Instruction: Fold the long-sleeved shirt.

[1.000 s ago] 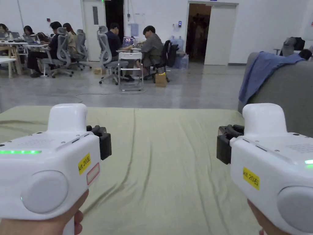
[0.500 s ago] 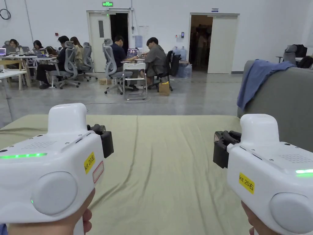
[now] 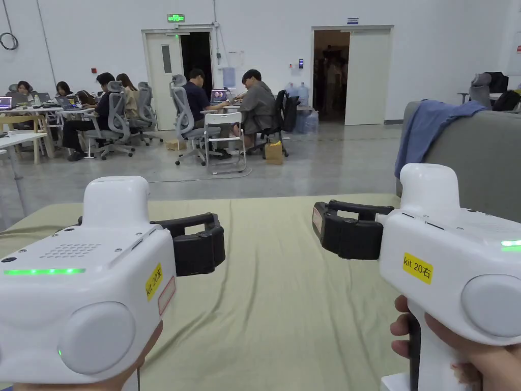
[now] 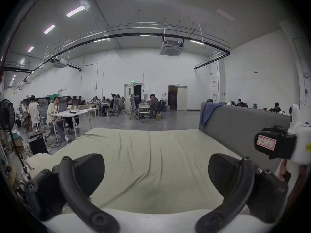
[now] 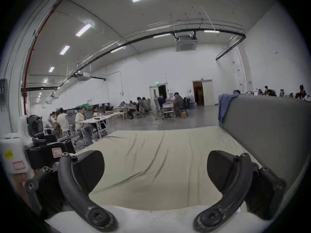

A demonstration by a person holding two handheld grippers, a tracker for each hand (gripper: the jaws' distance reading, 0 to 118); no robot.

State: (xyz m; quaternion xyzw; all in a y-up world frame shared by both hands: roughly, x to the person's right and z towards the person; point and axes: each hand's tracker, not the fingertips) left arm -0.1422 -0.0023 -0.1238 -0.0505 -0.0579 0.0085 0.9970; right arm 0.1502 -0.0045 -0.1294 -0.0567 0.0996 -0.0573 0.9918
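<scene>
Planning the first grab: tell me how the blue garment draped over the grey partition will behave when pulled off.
The blue garment hangs in soft folds over the grey partition, so it is probably floppy and will sag from one grip point. It looks thin, so likely light. Draped over the top edge, it may slide off rather than lift cleanly.

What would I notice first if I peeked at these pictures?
Probably the two big white tools up front, the left claw and the right claw, both open and holding nothing, held above a wrinkled green sheet. Next, the blue cloth draped over the grey sofa back on the right, and people at desks across the room.
</scene>
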